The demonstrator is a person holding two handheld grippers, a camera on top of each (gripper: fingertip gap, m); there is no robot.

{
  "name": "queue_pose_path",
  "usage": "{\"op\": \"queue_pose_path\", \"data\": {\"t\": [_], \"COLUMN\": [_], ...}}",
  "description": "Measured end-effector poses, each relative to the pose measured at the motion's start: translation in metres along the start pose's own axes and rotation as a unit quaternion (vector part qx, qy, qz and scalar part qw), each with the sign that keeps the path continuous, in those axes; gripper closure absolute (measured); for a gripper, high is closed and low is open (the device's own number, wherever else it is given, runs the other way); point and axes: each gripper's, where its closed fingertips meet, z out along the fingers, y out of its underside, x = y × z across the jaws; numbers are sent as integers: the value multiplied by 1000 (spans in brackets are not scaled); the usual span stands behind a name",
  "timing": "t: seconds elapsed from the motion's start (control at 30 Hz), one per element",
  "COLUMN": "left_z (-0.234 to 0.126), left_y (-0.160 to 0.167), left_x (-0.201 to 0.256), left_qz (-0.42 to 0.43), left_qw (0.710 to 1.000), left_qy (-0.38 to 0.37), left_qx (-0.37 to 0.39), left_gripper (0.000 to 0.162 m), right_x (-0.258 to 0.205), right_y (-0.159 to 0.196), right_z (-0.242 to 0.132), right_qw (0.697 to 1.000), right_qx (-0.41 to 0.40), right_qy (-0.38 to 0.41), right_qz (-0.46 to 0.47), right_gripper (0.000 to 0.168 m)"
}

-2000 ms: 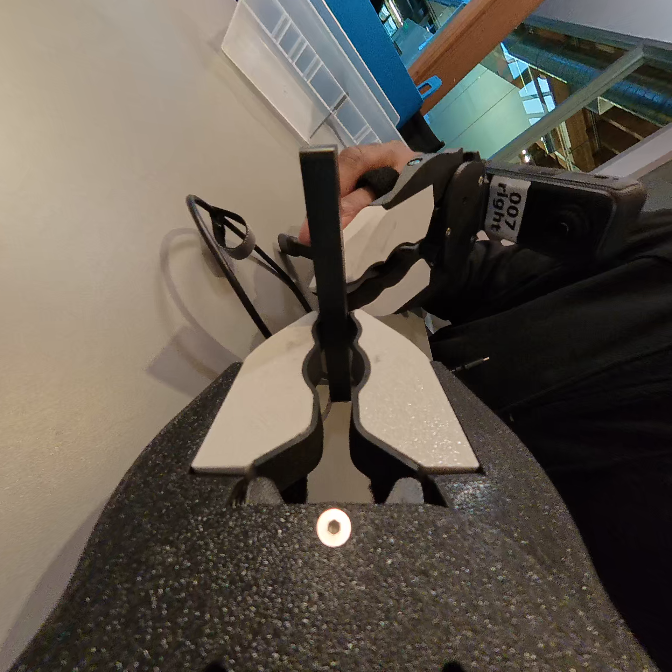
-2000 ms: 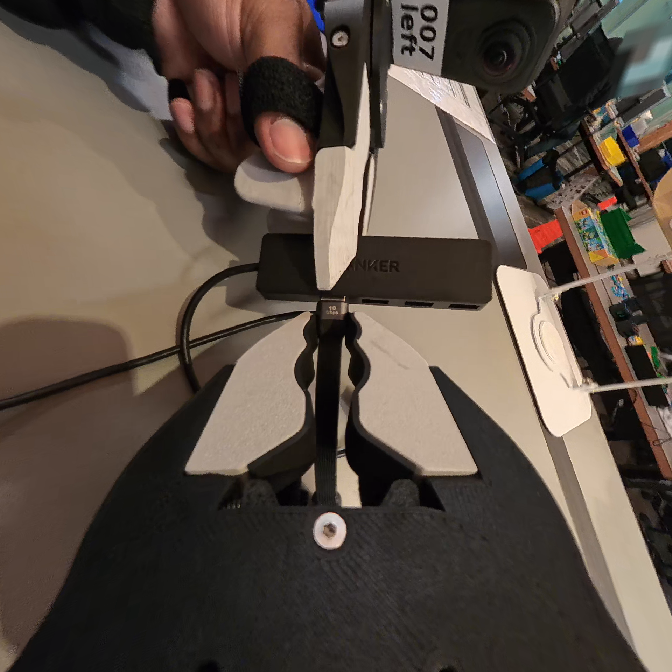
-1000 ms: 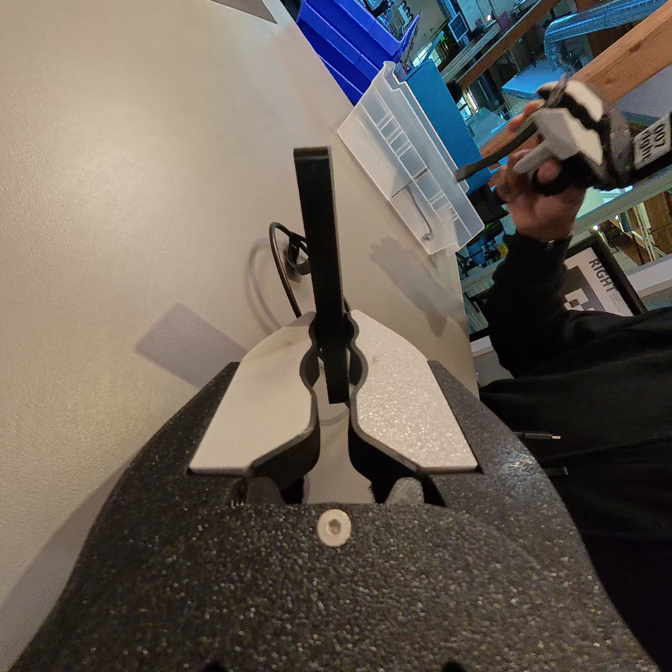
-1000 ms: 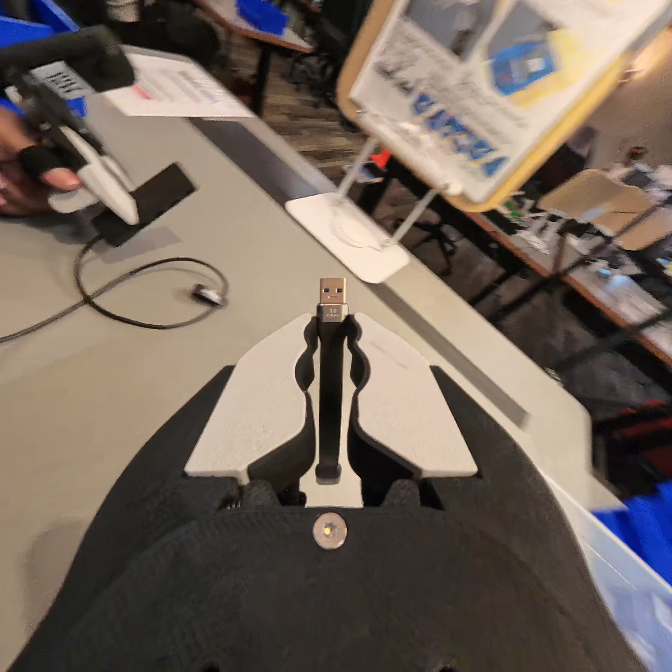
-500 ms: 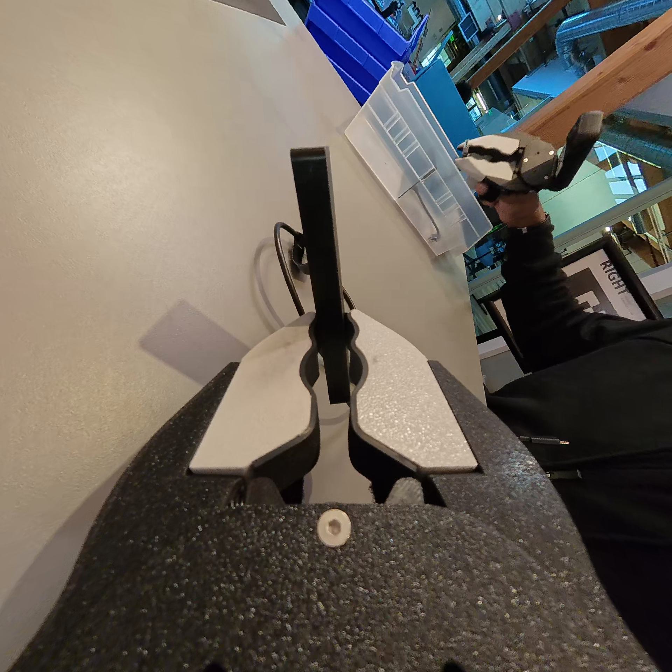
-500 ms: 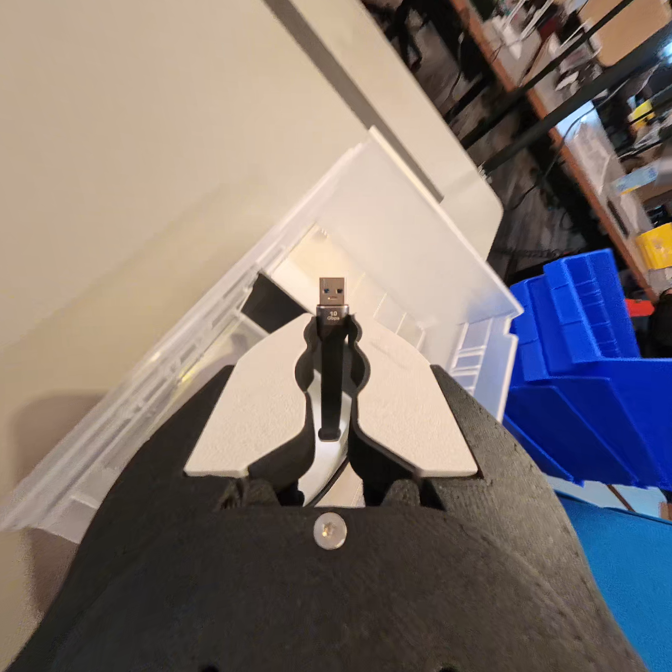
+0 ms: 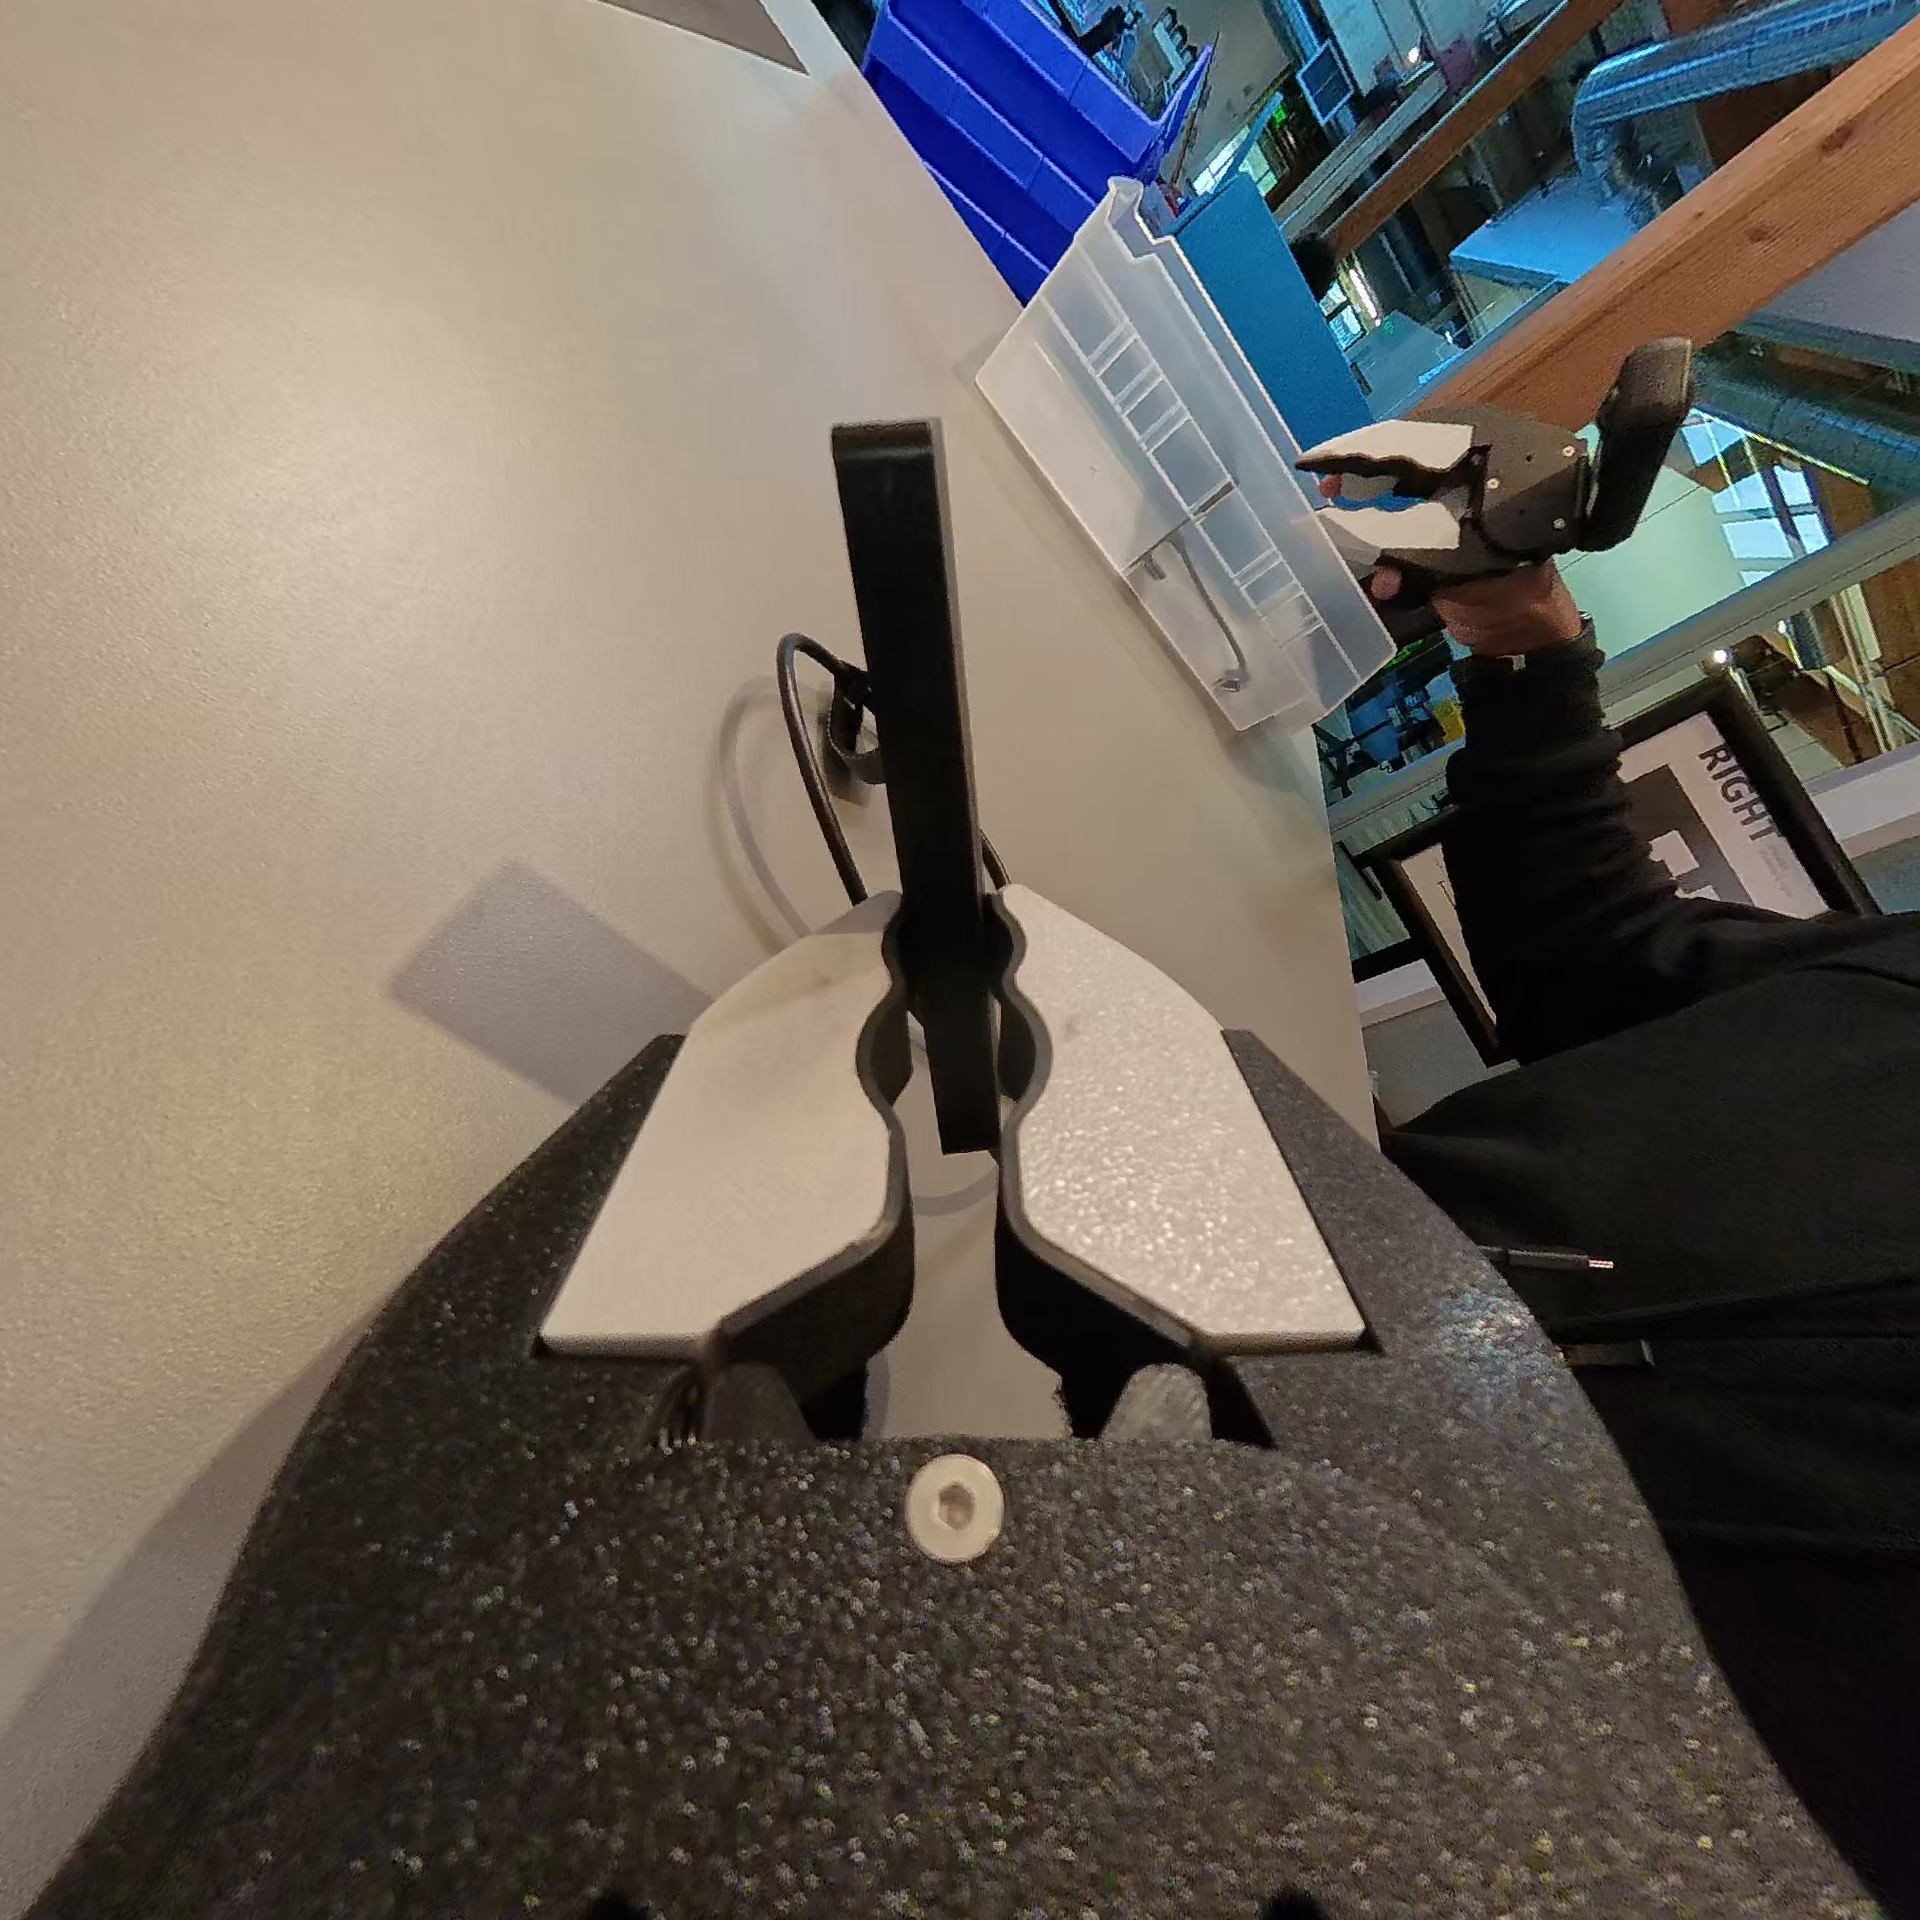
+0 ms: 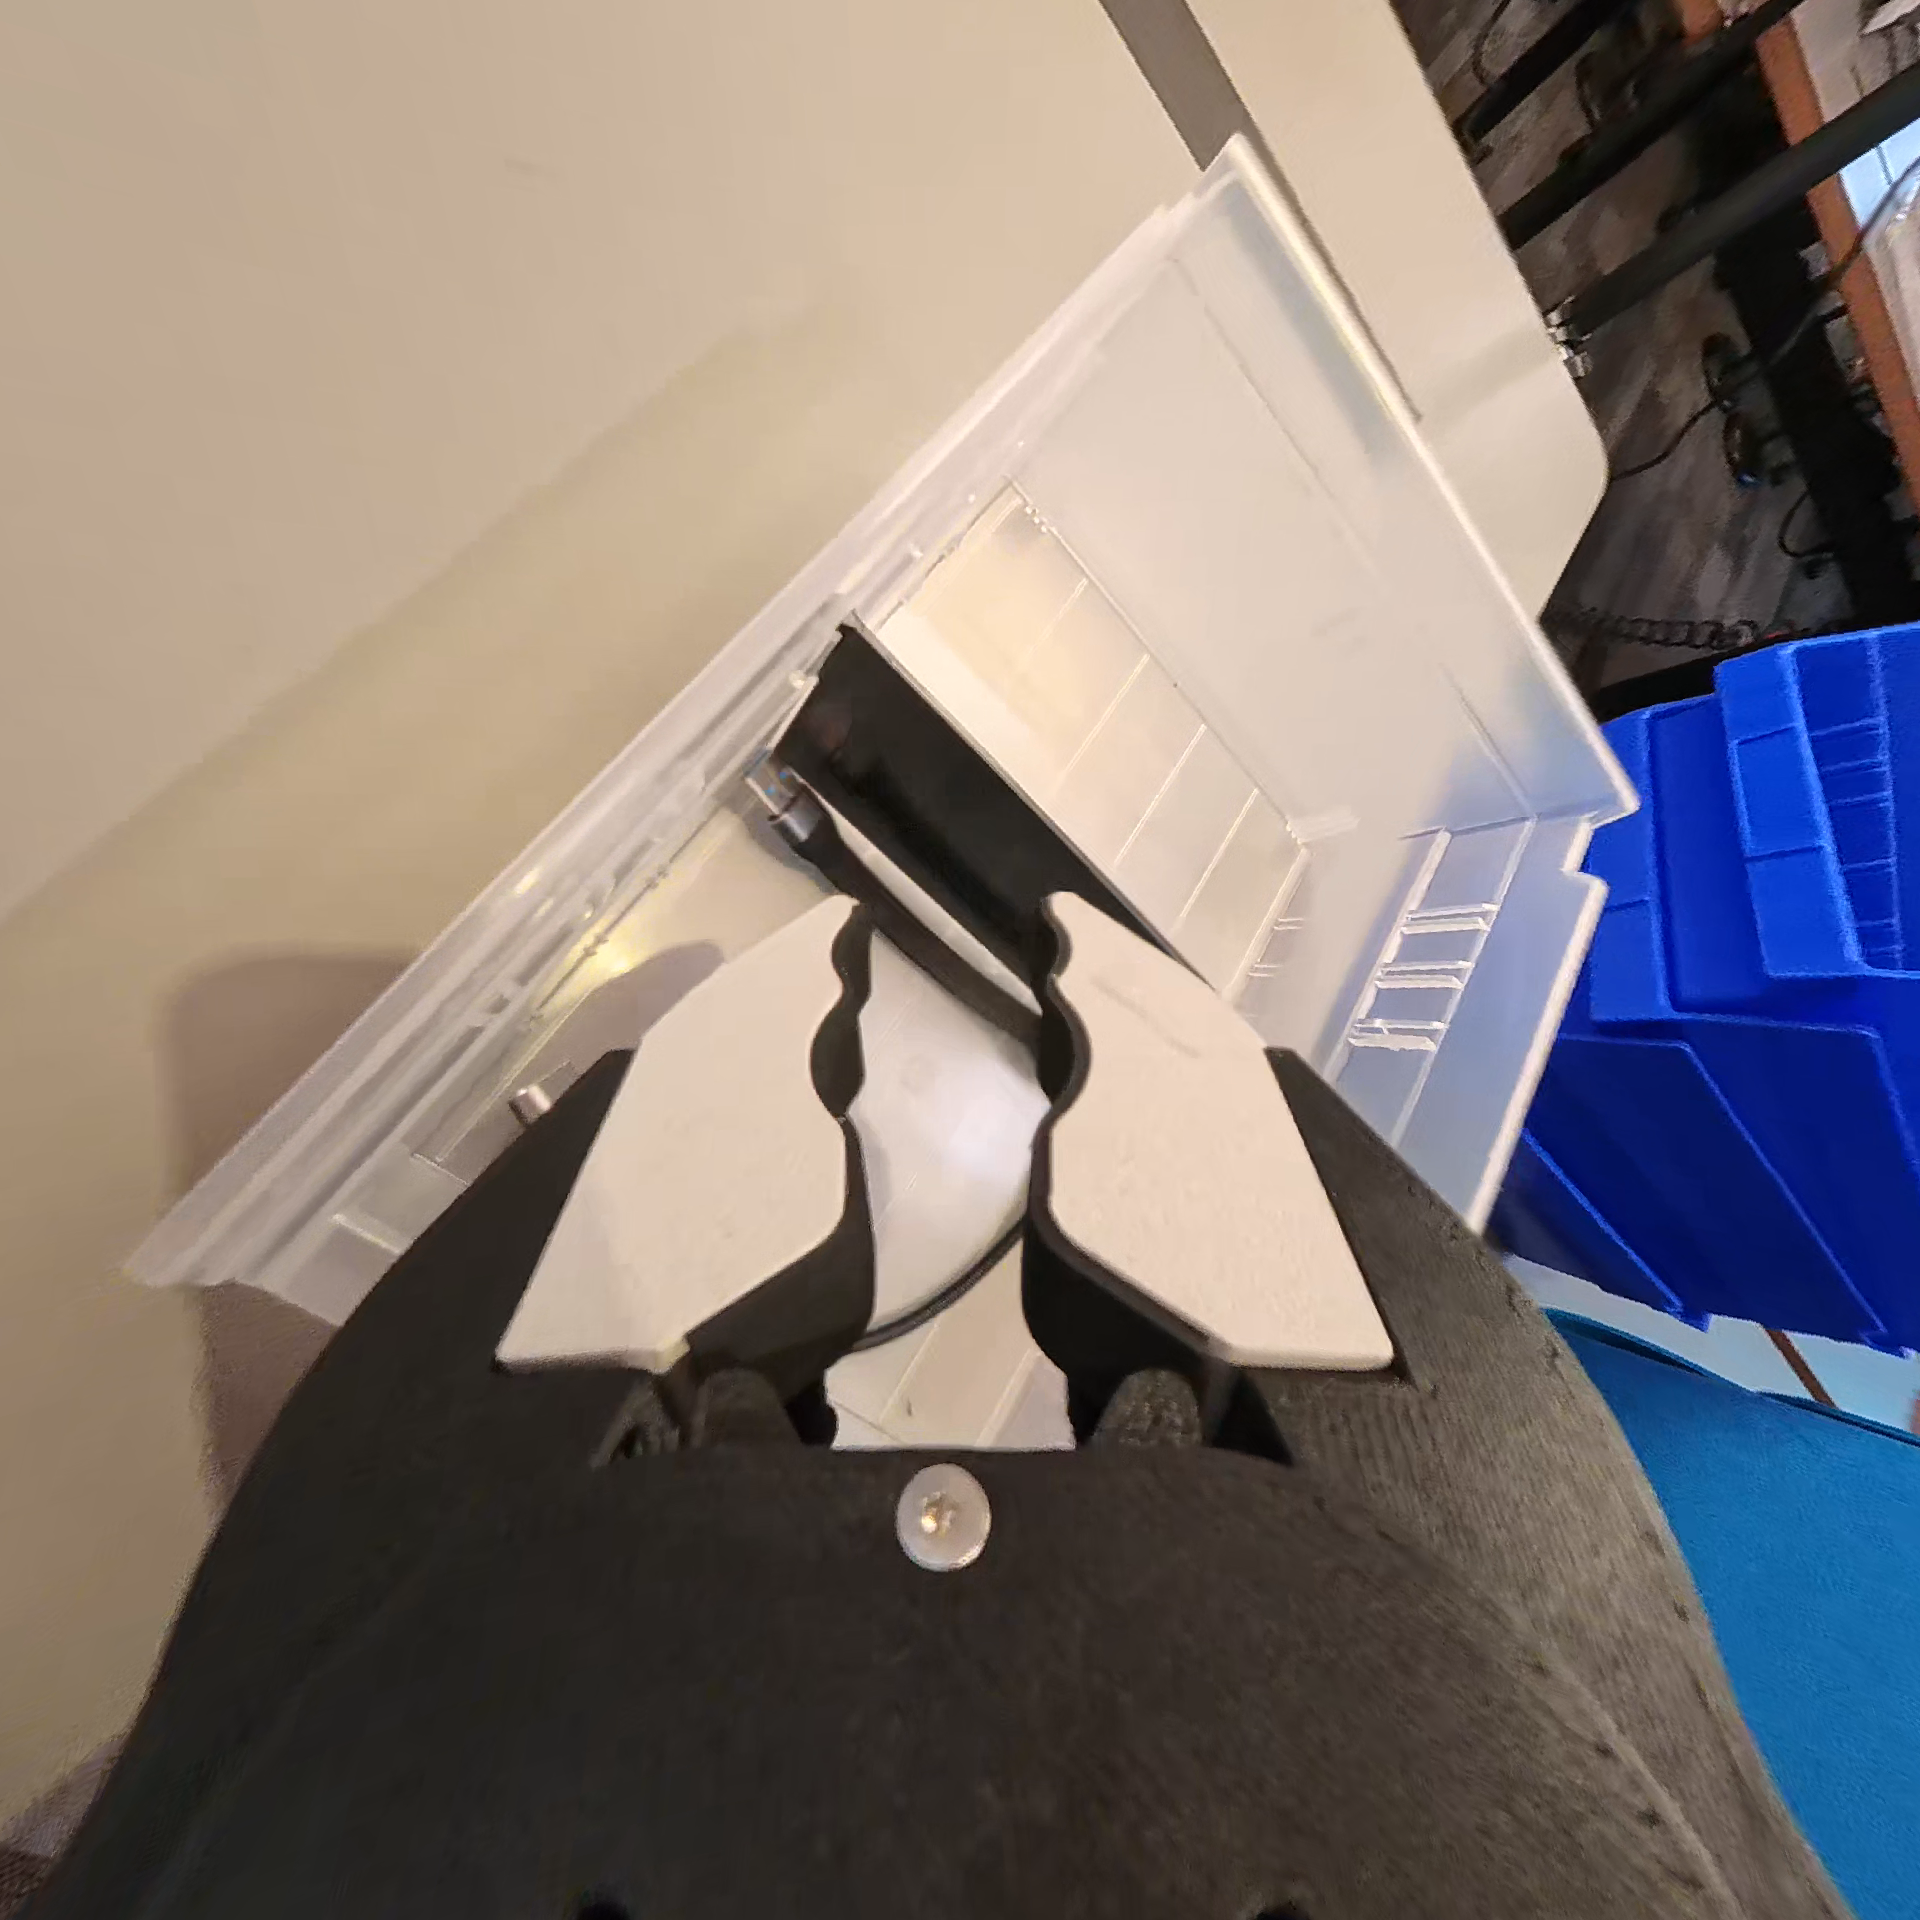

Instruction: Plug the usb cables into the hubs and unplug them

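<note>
My left gripper (image 7: 948, 920) is shut on the black hub (image 7: 902, 665), which stands on edge between the fingers above the beige table. The hub's black cable (image 7: 802, 717) loops on the table behind it. My right gripper (image 8: 948, 914) is open and empty, right over the clear plastic bin (image 8: 1351, 665). A silver USB plug (image 8: 777, 808) on a black strip (image 8: 914, 810) lies in the bin just beyond the fingertips. In the left wrist view the right gripper (image 7: 1371, 488) hangs open over the bin's near end (image 7: 1174, 488).
Blue stacked bins (image 8: 1745, 935) stand beside the clear bin, also seen in the left wrist view (image 7: 997, 114). A grey cable with a plug (image 7: 1221, 644) lies in the clear bin. The person's dark sleeve (image 7: 1538, 831) reaches across on the right. The beige table (image 7: 364, 468) spreads to the left. The gap from one gripper's tips to the other's is roughly 45 cm.
The right gripper pulled the USB plug out of the hub, carried it over the clear bin, and opened; the cable has left its fingers. The left gripper still holds the hub.
</note>
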Motion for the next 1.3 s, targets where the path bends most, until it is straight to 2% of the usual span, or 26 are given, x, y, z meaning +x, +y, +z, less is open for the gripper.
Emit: {"op": "queue_pose_path", "data": {"t": [0.13, 0.3, 0.43, 0.6, 0.7, 0.83, 0.9, 1.03, 1.13, 1.17, 1.23, 1.3], "left_z": [0, 0, 0, -1, 0, 4, 6, 8, 10, 11, 12, 12], "left_y": [-1, -3, -7, -18, -23, -26, -27, -30, -33, -33, -33, -34], "left_x": [0, 2, 7, 16, 21, 24, 25, 27, 33, 35, 37, 38], "left_qz": [-1, -11, -12, -9, -11, -10, -13, -18, -20, -19, -15, -12], "left_qw": [1000, 1000, 1000, 998, 996, 995, 995, 993, 990, 990, 990, 989], "left_qy": [-2, 2, 13, 28, 36, 33, 31, 30, 35, 37, 38, 39], "left_qx": [3, 12, 23, 59, 78, 91, 97, 117, 132, 135, 135, 142], "left_gripper": [151, 151, 151, 151, 151, 151, 151, 151, 151, 151, 151, 151], "right_x": [8, -23, -84, -170, -217, -268, -283, -306, -315, -318, -318, -318], "right_y": [-19, -79, -136, -192, -227, -269, -280, -297, -301, -303, -306, -305], "right_z": [-18, -27, -6, 46, 67, 82, 91, 101, 111, 112, 113, 114], "right_qw": [999, 998, 993, 976, 962, 936, 936, 933, 942, 943, 949, 953], "right_qx": [-6, 41, 105, 133, 142, 134, 119, 108, 97, 99, 108, 110], "right_qy": [43, 37, -49, -173, -234, -318, -325, -333, -313, -311, -292, -279], "right_qz": [-2, -38, -37, -9, 17, 69, 69, 86, 71, 63, 55, 37], "right_gripper": [140, 140, 140, 137, 127, 100, 92, 88, 93, 100, 126, 144]}}
